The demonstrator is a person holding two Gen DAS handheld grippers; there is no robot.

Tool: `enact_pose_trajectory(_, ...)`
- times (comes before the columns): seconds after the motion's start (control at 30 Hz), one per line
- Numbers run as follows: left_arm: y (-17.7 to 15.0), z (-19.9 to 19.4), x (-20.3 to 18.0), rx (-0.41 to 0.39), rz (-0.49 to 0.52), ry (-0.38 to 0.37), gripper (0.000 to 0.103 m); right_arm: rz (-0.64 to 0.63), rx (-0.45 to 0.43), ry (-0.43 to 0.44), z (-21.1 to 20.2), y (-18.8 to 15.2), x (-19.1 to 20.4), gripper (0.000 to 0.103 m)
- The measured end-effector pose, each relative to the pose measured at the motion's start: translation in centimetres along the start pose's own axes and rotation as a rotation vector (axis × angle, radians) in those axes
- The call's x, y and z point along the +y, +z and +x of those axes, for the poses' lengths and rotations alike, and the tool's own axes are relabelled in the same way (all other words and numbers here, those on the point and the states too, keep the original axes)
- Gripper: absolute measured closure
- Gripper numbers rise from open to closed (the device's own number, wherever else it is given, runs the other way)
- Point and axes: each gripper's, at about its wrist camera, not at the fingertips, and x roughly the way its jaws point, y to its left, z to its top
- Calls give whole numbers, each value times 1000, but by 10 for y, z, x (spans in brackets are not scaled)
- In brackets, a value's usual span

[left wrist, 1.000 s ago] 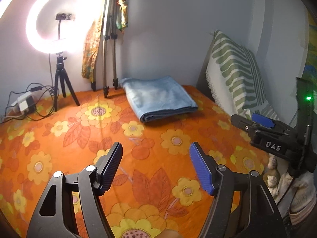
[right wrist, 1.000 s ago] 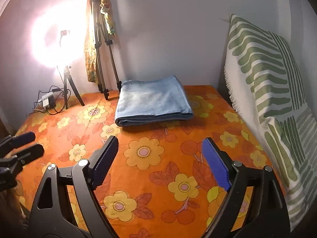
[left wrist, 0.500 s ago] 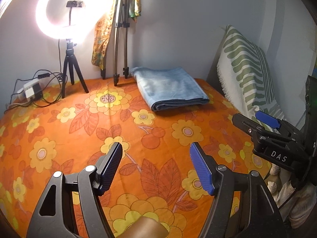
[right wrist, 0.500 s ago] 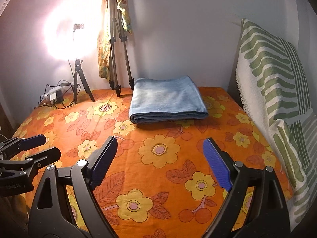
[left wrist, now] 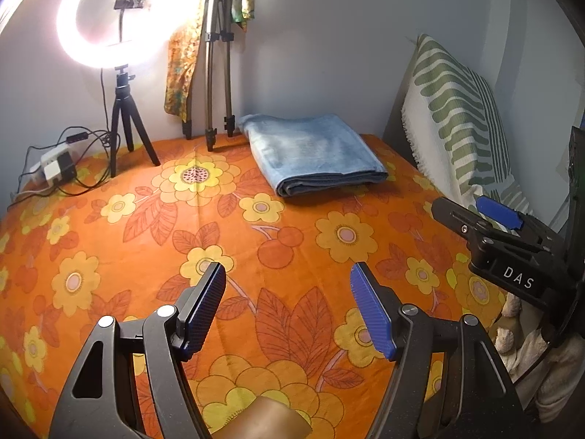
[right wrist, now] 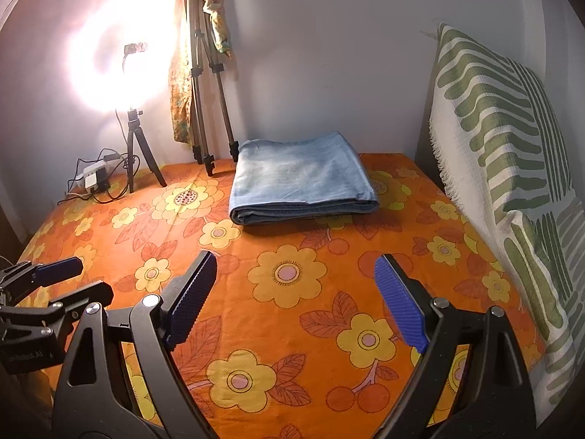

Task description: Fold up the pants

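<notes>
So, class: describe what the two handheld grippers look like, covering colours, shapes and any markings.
Both are black plastic clamp frames with triangular cut-outs, silver rivets and ribbed blue finger pads: left gripper, right gripper. The right one's body carries white "DAS" lettering.

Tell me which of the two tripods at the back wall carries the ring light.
The short black tripod nearest the cables carries the ring light. The taller metal tripod beside it only has patterned cloth draped over it.

We see the folded pants (right wrist: 303,183) on the bed (right wrist: 292,292) near the back wall, tripods (right wrist: 204,109) to their left, a pillow (right wrist: 512,164) at right.
</notes>
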Motion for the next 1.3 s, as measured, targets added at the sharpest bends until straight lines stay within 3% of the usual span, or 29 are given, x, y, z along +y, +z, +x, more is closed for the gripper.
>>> enact_pose_trajectory(1.3, 1, -10, 1, -24, 0, 18, 32, -5, 8, 9, 2, 1, 5, 12)
